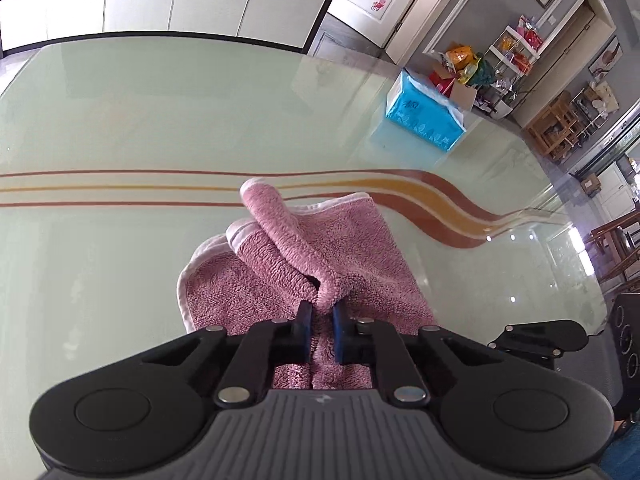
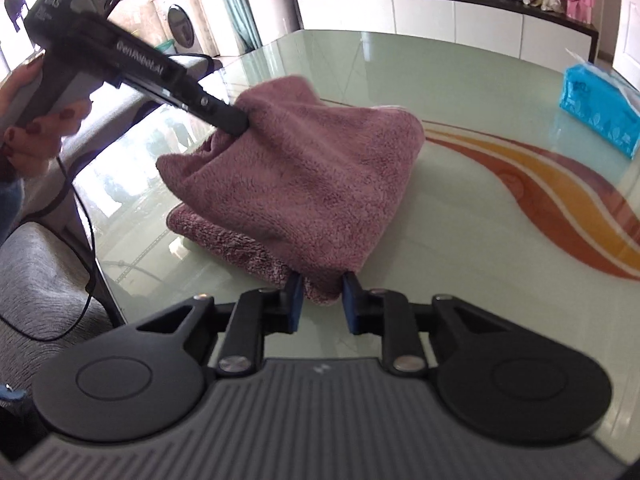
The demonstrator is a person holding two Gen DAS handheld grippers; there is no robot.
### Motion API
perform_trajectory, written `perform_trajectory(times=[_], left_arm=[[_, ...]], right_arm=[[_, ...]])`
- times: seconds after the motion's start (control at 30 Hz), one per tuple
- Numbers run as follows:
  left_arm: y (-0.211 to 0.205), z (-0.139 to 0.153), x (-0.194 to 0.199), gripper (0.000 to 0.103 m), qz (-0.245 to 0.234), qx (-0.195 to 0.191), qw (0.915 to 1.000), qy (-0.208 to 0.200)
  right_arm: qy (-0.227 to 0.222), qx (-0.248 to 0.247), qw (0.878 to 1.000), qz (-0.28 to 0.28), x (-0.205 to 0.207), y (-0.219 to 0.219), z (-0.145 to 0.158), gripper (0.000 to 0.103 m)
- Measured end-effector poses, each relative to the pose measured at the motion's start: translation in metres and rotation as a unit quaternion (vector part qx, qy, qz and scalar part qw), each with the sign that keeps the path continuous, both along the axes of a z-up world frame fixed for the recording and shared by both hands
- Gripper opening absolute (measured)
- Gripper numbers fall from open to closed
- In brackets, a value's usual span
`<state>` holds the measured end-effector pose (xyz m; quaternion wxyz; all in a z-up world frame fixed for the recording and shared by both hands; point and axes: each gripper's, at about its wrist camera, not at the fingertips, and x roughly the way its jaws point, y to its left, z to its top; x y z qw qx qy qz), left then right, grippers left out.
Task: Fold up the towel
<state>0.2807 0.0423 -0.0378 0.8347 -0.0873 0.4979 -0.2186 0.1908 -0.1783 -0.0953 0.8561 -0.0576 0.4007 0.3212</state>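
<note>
We see a pale green glass table [image 1: 140, 120] with curving orange and brown stripes stretching away ahead of both claws, and a long white cabinet [image 1: 160, 4] stands beyond its far edge. On the table, directly in front of the claws, lies the pink towel [image 2: 304, 168], bunched and partly doubled over, its lower layers resting on the glass while the upper fabric is drawn up into a tent. The left gripper [image 1: 321, 312] has its blue pads closed tight on a gathered ridge of towel that rises between them, and from the right wrist view we see the same claw [image 2: 236, 122] biting into the towel's upper left side, held by a hand [image 2: 28, 128] at the frame's left edge. The right gripper [image 2: 322, 294] pinches the towel's nearest hanging corner, the cloth filling the gap between its pads. A blue tissue pack [image 1: 424, 114] sits well beyond and to the right of the left gripper, near the table's far right edge, clear of the towel.
</note>
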Motion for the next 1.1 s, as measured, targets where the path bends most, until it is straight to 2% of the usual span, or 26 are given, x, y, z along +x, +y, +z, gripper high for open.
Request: perform_trajectory(times=[0.17, 0.3, 0.4, 0.5, 0.63, 0.77, 0.83, 0.97, 1.1], left_arm=[[0.014, -0.021, -0.004, 0.011, 0.016, 0.020, 0.9993, 0.026], [0.026, -0.038, 0.001, 0.012, 0.035, 0.015, 0.9984, 0.042], [0.027, -0.029, 0.000, 0.013, 0.028, 0.020, 0.9990, 0.027], [0.026, -0.016, -0.002, 0.014, 0.018, 0.046, 0.9988, 0.003], [0.031, -0.009, 0.000, 0.014, 0.026, 0.073, 0.9970, -0.008], [0.041, -0.009, -0.004, 0.015, 0.029, 0.057, 0.9980, 0.000], [0.039, -0.012, -0.009, 0.022, 0.013, 0.045, 0.9989, 0.005], [0.033, -0.019, -0.023, 0.023, -0.016, 0.032, 0.9993, 0.009], [0.027, -0.025, -0.030, 0.028, -0.027, 0.032, 0.9991, 0.011]], right_arm=[[0.000, -0.013, 1.000, 0.018, 0.000, 0.013, -0.004, 0.022], [-0.005, -0.018, 0.999, 0.030, -0.001, 0.021, 0.002, 0.025], [-0.007, -0.008, 1.000, 0.028, 0.000, 0.019, 0.012, 0.028], [-0.006, 0.020, 1.000, 0.020, 0.005, 0.013, 0.019, 0.028], [-0.012, 0.016, 0.999, 0.033, 0.011, 0.030, 0.019, 0.028], [-0.001, 0.002, 0.999, 0.045, 0.016, 0.051, 0.010, 0.028], [0.004, -0.001, 0.999, 0.049, 0.018, 0.059, 0.003, 0.028], [0.003, -0.004, 0.998, 0.056, 0.020, 0.068, 0.001, 0.028], [-0.008, -0.003, 0.998, 0.058, 0.018, 0.069, 0.006, 0.029]])
